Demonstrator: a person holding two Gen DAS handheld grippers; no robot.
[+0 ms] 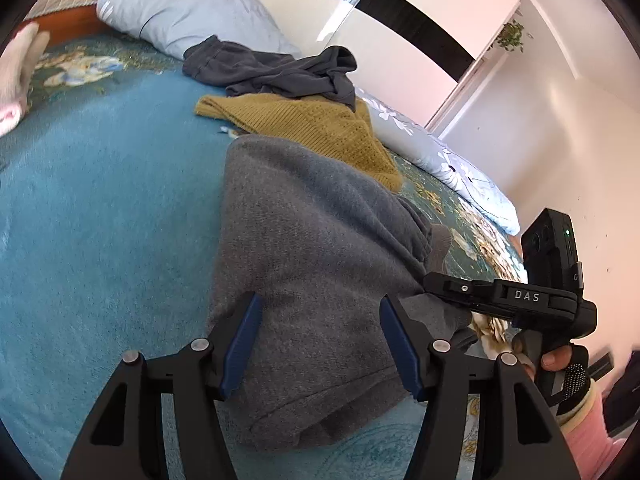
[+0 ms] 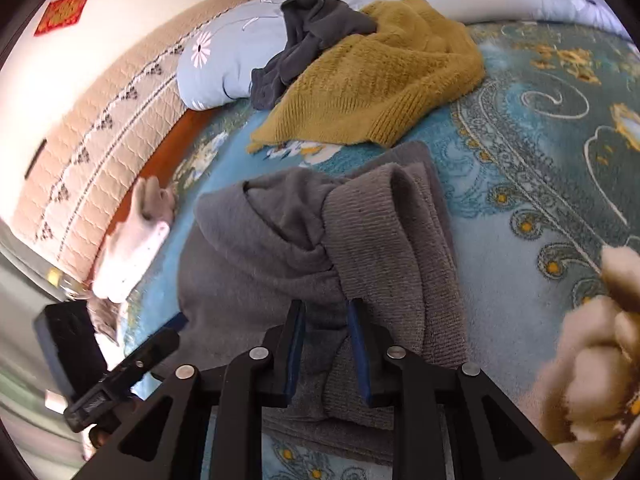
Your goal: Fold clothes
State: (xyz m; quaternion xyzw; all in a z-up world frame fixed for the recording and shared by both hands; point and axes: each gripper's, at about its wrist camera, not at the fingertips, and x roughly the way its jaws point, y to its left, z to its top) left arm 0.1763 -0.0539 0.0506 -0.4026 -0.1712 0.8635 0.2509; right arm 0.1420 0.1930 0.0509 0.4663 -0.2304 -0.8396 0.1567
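Observation:
A grey sweatshirt (image 1: 312, 240) lies partly folded on the blue patterned blanket (image 1: 100, 220). My left gripper (image 1: 320, 320) hovers open over its near part, the blue pads wide apart and nothing between them. My right gripper (image 2: 326, 316) is shut on a bunched fold of the grey sweatshirt (image 2: 260, 264), beside its ribbed band (image 2: 384, 240). In the left wrist view the right gripper (image 1: 430, 280) reaches in from the right and meets the sweatshirt's right edge. In the right wrist view the left gripper (image 2: 160, 340) shows at the lower left.
A mustard knit sweater (image 2: 380, 76) and a dark grey garment (image 2: 312, 28) lie heaped beyond the sweatshirt, against light blue flowered pillows (image 1: 184, 4). A white and pink cloth (image 2: 132, 248) rests by the quilted headboard (image 2: 92, 128). A hand (image 1: 556, 360) holds the right gripper.

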